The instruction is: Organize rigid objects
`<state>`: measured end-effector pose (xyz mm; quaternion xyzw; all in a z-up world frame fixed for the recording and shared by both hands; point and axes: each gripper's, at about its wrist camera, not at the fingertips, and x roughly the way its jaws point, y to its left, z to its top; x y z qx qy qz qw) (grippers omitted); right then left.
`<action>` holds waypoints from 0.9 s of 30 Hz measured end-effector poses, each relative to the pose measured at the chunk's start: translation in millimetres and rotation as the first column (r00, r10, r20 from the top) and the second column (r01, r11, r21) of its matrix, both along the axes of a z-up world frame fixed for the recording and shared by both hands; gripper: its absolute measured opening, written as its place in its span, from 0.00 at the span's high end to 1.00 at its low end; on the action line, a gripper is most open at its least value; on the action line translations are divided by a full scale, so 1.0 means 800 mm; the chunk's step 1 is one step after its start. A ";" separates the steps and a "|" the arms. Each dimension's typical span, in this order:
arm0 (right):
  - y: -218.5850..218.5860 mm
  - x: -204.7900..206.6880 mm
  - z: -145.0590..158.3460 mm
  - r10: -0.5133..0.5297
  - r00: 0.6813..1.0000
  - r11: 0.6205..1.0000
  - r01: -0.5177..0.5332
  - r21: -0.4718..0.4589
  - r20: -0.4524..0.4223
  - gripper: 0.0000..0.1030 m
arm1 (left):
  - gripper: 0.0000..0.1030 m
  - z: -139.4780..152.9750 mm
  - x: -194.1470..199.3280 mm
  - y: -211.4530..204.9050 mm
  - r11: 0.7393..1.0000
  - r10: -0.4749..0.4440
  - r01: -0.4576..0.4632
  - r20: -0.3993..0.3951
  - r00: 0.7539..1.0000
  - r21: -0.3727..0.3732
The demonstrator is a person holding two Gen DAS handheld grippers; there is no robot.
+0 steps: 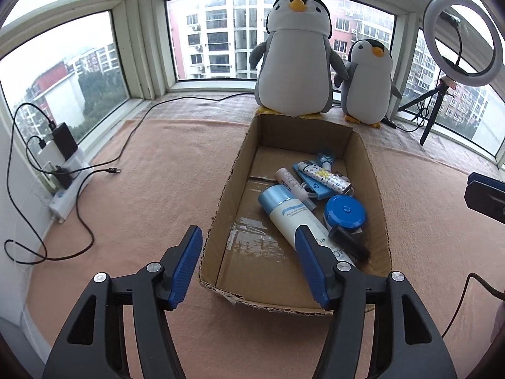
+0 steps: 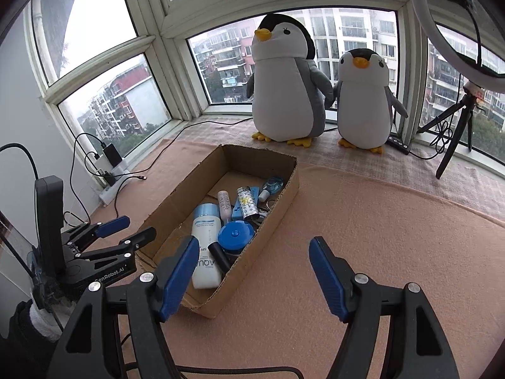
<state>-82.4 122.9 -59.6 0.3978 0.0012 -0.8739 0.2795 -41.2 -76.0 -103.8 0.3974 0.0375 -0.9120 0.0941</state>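
- Left gripper (image 1: 249,263): fingers apart, empty, over near end of cardboard box (image 1: 221,221).
- Right gripper (image 2: 252,271): fingers apart, empty, box at 11 o'clock.
- Sunscreen bottle (image 2: 205,246), blue round case (image 2: 235,235) inside box.

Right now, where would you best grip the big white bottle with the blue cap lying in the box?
Probably across the white bottle's bare mid-body, from above, jaws spanning its width. It lies flat; the blue round tin and a black tube crowd its right side.

Left gripper (image 1: 249,265) fingers spread wide, empty; right gripper (image 2: 252,271) likewise, both level.
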 end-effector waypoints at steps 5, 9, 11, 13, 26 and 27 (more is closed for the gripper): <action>0.017 0.017 0.011 -0.037 0.999 0.999 0.037 -0.001 -0.024 0.29 | 0.33 0.032 0.016 0.020 0.999 -0.027 0.025 -0.049 0.998 -0.025; 0.028 0.029 0.017 -0.063 0.997 0.998 0.063 0.010 -0.045 0.25 | 0.30 0.049 0.027 0.031 0.999 -0.048 0.046 -0.068 0.997 -0.029; 0.032 0.035 0.019 -0.073 0.996 0.997 0.074 0.013 -0.050 0.22 | 0.29 0.054 0.032 0.036 0.998 -0.056 0.054 -0.072 0.996 -0.032; 0.035 0.040 0.019 -0.086 0.995 0.996 0.087 0.021 -0.054 0.19 | 0.24 0.057 0.036 0.040 0.998 -0.062 0.060 -0.073 0.995 -0.030; 0.039 0.064 0.025 -0.119 0.988 0.990 0.126 0.066 -0.100 0.12 | 0.22 0.065 0.052 0.051 0.998 -0.069 0.068 -0.072 0.995 -0.014; 0.039 0.065 0.025 -0.120 0.988 0.990 0.127 0.065 -0.100 0.12 | 0.22 0.065 0.054 0.051 0.998 -0.069 0.068 -0.072 0.995 -0.012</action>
